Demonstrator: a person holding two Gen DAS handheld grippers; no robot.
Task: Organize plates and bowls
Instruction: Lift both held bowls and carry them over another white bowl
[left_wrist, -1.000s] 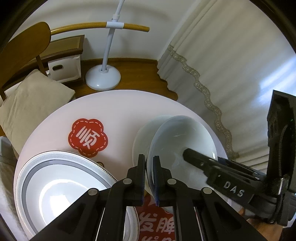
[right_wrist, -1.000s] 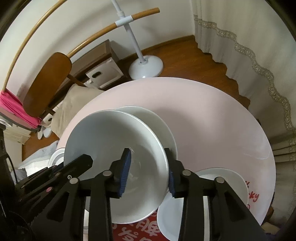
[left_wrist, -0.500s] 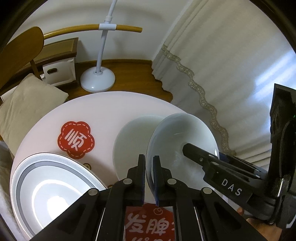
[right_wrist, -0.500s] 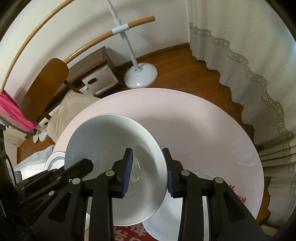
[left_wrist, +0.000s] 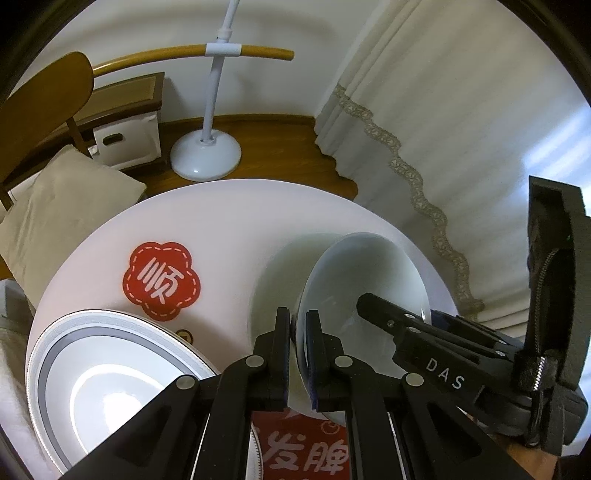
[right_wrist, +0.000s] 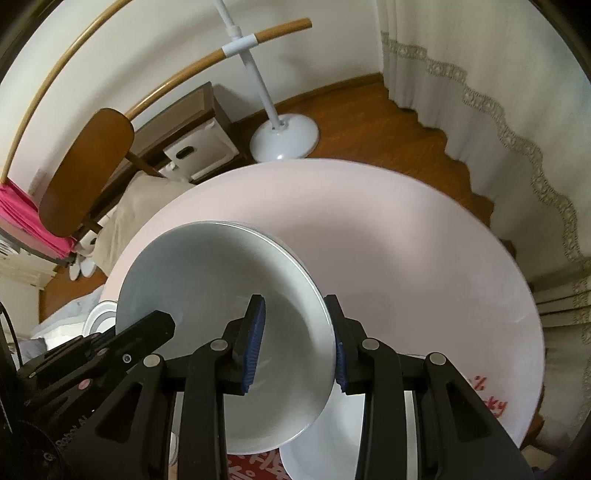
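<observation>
A white bowl (left_wrist: 364, 280) is held tilted above the round pink table (left_wrist: 229, 221). My left gripper (left_wrist: 297, 332) is shut on its near rim. My right gripper (right_wrist: 295, 339) straddles the bowl's (right_wrist: 221, 288) opposite rim with the jaws apart; it also shows in the left wrist view (left_wrist: 406, 332). A second white dish (left_wrist: 277, 295) lies on the table just behind the bowl. A large plate with a grey band (left_wrist: 103, 376) sits at the table's left front. Another white plate (right_wrist: 321, 443) lies under my right gripper.
Red stickers (left_wrist: 160, 284) mark the tabletop. Beyond the table are a white lamp base (left_wrist: 205, 155), a wooden chair (right_wrist: 85, 170) with a beige cushion (left_wrist: 62, 210), a low cabinet and a curtain (left_wrist: 443, 129) at the right.
The bowl has been lifted and carried off the dish it rested in, toward the table's right side. My left gripper has stayed clamped on its rim; my right gripper has stayed about the other rim.
</observation>
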